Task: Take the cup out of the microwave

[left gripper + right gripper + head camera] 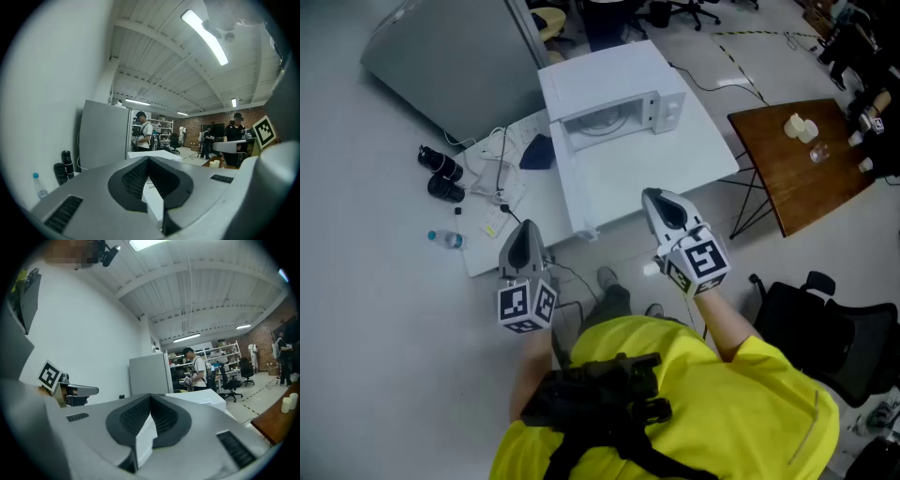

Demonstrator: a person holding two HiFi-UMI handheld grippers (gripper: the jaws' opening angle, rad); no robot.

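Observation:
A white microwave [614, 89] stands on a white table [694, 159], and its door [575, 183] is swung open toward me. Inside I make out a round turntable [602, 120] but no cup. My left gripper [523, 229] hangs shut and empty off the table's near left corner. Shut as well, my right gripper [657, 198] hovers over the near edge of the table, short of the microwave, with nothing in it. In the left gripper view the left gripper [149, 160] points at the microwave [157, 153]. The right gripper [150, 398] faces the microwave [199, 398] too.
A brown table [787, 173] at the right carries small white cups [802, 127]. A black chair [825, 328] stands near my right side. On the left lie a grey cabinet [450, 56], cables, black cylinders [441, 173] and a water bottle [448, 240]. People stand in the background.

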